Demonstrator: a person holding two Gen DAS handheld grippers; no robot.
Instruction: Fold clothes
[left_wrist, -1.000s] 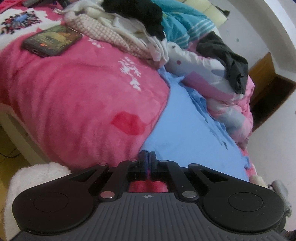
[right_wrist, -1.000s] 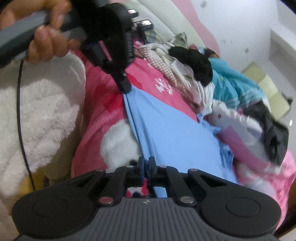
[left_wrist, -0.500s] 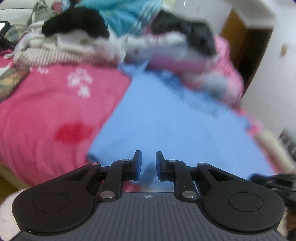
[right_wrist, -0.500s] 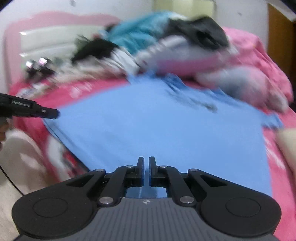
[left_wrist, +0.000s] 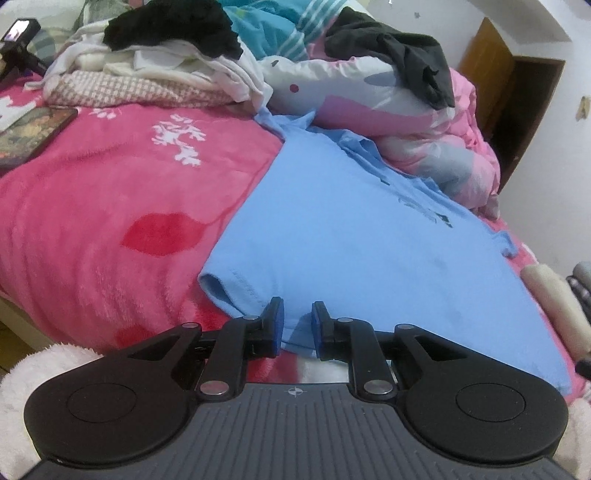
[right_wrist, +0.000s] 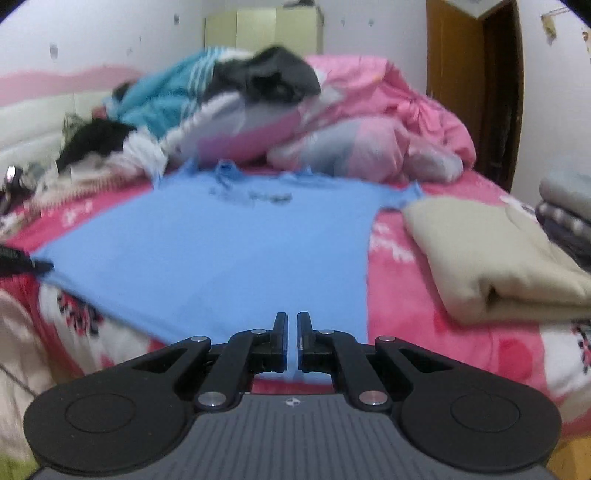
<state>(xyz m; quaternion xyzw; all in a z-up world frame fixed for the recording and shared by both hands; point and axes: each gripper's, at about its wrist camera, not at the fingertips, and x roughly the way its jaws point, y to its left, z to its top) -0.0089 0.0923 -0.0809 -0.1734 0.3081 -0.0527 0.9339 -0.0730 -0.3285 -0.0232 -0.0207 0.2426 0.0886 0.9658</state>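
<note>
**Inspector:** Largest item first. The pink blanket (left_wrist: 96, 206) covers the bed. Heaped bedding and unfolded clothes (left_wrist: 177, 48) sit along the far side. The blue T-shirt (left_wrist: 351, 236) lies spread flat on the blanket, hem toward both cameras and collar toward the heap. A folded beige garment (right_wrist: 491, 254) rests just beside the shirt on the right. A phone (left_wrist: 29, 136) lies on the blanket at the far left.

**Assistant:** And the tools?

**Inspector:** The left gripper (left_wrist: 297, 325) is at the hem near the shirt's left corner, fingers parted and holding nothing. The right gripper (right_wrist: 292, 341) is at the hem near the right corner. Its fingers show only a narrow gap with blue cloth in line with it. I cannot tell whether they pinch the hem or merely hover over it.

**Assistant:** Step in hand?

**Inspector:** In my judgement, the shirt is laid out and the first fold not yet made. To do it well, take both hem layers together at each corner, since the left corner shows the layers gaping. Keep the two grips level. Carry the hem evenly toward the collar so the sides stay aligned. The collar end touches the heap, so clearance there is a risk.
</note>
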